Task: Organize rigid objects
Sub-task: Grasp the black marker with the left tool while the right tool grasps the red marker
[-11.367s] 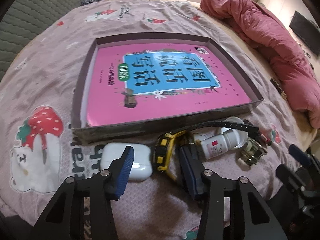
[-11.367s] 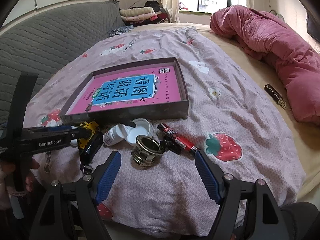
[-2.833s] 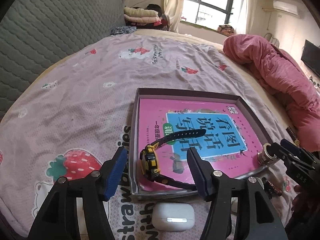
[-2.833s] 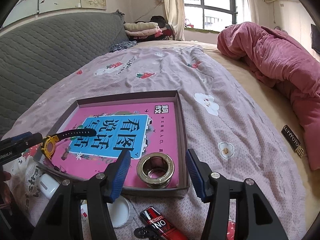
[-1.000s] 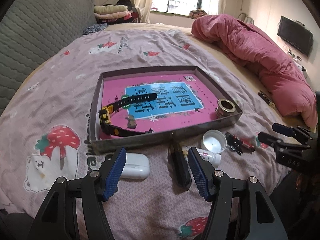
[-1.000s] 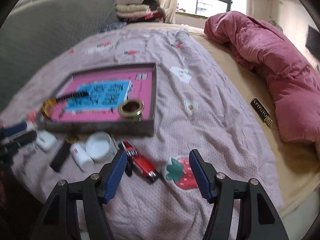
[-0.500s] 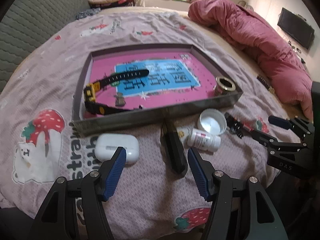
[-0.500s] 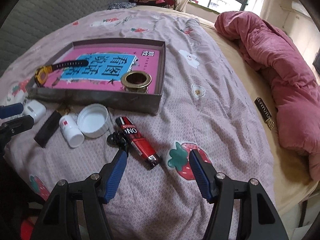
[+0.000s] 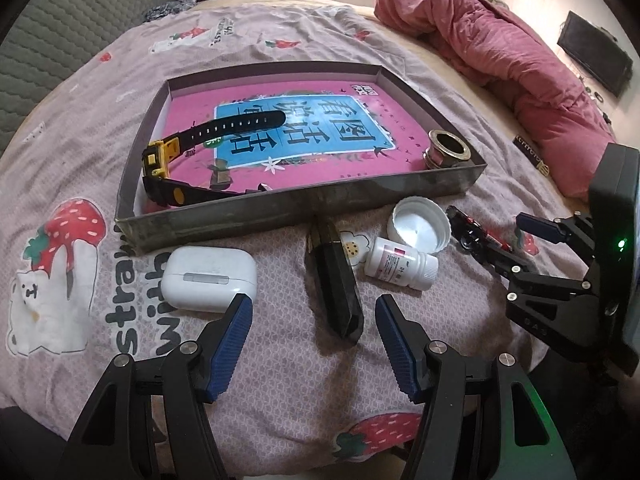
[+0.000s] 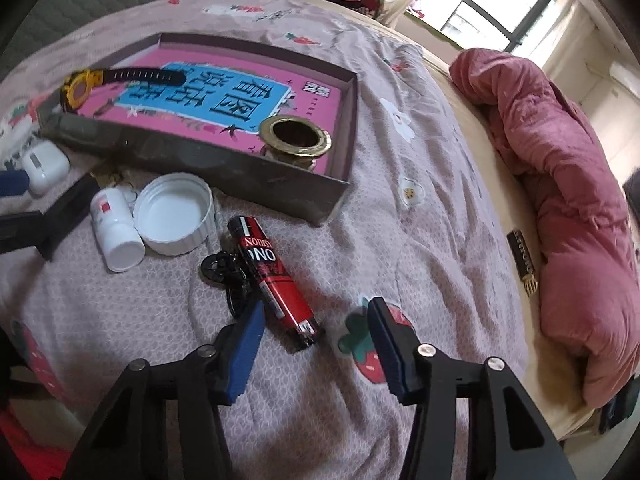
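Note:
A dark tray (image 9: 304, 200) lined with a pink book holds a yellow-and-black watch (image 9: 160, 168) and a brass ring (image 9: 448, 154). In front of it on the bedspread lie a white earbud case (image 9: 208, 276), a black slab (image 9: 334, 280), a pill bottle (image 9: 400, 266) and a white cap (image 9: 418, 228). My left gripper (image 9: 312, 320) is open, its tips on either side of the slab's near end without touching it. My right gripper (image 10: 316, 328) is closing; the near end of a red lighter (image 10: 276, 276) lies between its pads, which stand clear of it.
A black key-ring clip (image 10: 224, 272) lies against the lighter's left side. A pink duvet (image 10: 560, 160) is heaped along the right of the bed, with a small black tag (image 10: 522, 262) beside it. A grey quilted headboard (image 9: 48, 32) stands at the left.
Both grippers have come down closer to the bedspread. The right one has rolled and narrowed its jaws around the lighter's end. The left one has neared the black slab.

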Motion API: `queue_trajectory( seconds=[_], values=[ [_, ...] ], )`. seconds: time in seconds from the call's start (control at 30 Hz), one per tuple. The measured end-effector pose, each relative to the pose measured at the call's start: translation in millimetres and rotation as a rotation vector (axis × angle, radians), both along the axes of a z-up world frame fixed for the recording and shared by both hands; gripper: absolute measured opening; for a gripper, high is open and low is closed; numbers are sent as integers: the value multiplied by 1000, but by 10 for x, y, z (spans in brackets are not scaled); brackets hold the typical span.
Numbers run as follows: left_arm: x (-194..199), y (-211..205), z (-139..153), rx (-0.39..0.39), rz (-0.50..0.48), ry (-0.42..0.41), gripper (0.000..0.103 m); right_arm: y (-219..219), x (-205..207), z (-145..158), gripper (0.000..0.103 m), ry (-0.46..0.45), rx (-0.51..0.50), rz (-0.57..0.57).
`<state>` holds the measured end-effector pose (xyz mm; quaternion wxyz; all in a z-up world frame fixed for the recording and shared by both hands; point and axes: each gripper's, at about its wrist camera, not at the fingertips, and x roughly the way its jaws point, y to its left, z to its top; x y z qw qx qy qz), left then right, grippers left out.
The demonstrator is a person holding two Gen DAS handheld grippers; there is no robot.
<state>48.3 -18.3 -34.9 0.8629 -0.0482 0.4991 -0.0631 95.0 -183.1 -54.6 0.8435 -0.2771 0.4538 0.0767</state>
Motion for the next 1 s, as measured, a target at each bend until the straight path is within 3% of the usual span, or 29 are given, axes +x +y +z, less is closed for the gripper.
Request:
queue_trajectory(
  seconds=[0.23,0.37,0.63,0.77,1.0],
  values=[
    [91,-100,-88,40,-10,17,66,116,85,-80,41,-30,-39,43],
    [159,-159,-164,63,-5,37,66,112,142,-86,37,-27,-17,37],
    [316,-195,-253,64,26,56,65,145,210,-133,18,-2,16,76],
    [346,-226,-283,80,28,52,65,121,233,-127,17,15,51,64],
    [437,-248,-321,92,28,55,49,-30,294,-43,17,63,192,10]
  ],
)
